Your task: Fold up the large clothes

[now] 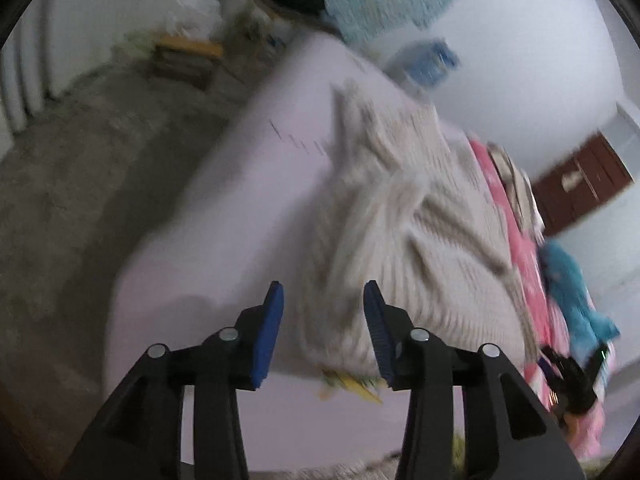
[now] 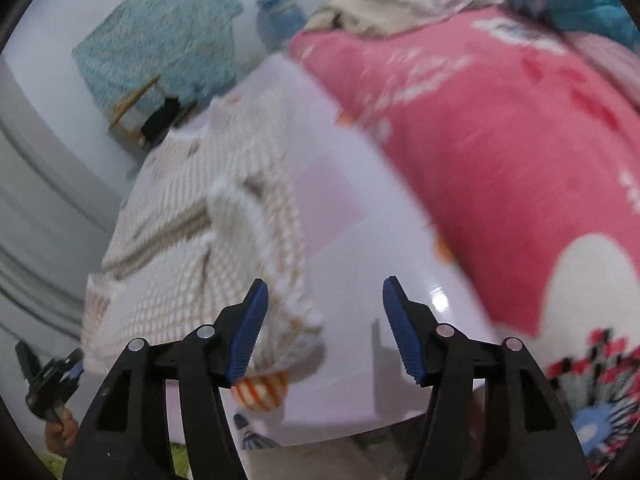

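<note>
One cream knit sweater point(image 1: 404, 220) lay on the white bed point(image 1: 224, 208) — beside one pink blanket point(image 2: 500, 152). Two grippers — left gripper point(image 1: 323, 300), right gripper point(image 2: 325, 296) — both hung with jaws apart, gripping nothing.

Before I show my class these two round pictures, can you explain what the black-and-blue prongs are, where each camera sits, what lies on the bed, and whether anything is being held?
No robot here: a person carries a handheld gripper in each hand, with a fisheye camera looking along its jaws. One picture looks past the left gripper, the other past the right gripper. Both sets of jaws stand open and hold nothing. On the pale bed sheet lies a cream knitted sweater, partly folded, beside a pink blanket. The blur suggests movement.
</note>
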`<state>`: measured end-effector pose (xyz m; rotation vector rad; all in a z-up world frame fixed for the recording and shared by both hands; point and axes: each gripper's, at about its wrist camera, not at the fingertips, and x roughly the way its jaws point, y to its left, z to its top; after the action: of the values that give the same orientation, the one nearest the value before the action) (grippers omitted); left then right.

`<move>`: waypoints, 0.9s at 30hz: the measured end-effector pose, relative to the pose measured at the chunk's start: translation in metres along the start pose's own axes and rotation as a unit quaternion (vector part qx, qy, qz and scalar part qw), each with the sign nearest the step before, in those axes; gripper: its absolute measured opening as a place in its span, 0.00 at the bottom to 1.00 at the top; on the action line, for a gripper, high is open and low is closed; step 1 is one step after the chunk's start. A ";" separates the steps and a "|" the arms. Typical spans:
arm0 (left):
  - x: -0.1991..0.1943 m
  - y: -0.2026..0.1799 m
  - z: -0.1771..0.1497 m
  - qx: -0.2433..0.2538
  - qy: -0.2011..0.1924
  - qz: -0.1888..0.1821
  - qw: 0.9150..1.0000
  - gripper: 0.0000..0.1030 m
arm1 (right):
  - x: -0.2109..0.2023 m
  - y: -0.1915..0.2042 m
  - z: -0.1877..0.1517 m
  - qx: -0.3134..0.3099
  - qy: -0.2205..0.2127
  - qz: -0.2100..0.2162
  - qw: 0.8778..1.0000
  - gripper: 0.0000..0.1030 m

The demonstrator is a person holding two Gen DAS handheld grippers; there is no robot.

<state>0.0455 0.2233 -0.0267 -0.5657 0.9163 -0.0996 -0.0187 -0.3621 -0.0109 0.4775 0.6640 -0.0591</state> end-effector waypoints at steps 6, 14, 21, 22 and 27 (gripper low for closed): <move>-0.034 -0.008 0.024 0.000 -0.090 -0.043 0.995 0.46 | -0.008 0.011 0.014 0.003 -0.029 0.029 0.999 0.57; 0.029 -0.104 0.004 0.163 0.011 -0.079 0.983 0.54 | 0.037 0.100 0.012 -0.105 0.022 0.103 0.989 0.57; 0.080 -0.063 0.030 0.081 0.007 0.004 0.997 0.54 | 0.089 0.082 0.027 -0.088 0.042 0.026 0.995 0.51; 0.078 -0.055 0.034 0.056 0.006 -0.014 0.998 0.54 | 0.090 0.075 0.030 -0.066 0.049 0.038 0.996 0.49; 0.056 -0.069 0.033 0.110 -0.011 -0.014 0.994 0.54 | 0.067 0.093 0.028 -0.102 0.023 0.030 0.994 0.58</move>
<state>0.1161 0.1607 -0.0169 -0.3738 0.8628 -0.2178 0.0700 -0.2850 0.0057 0.3031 0.6925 0.0759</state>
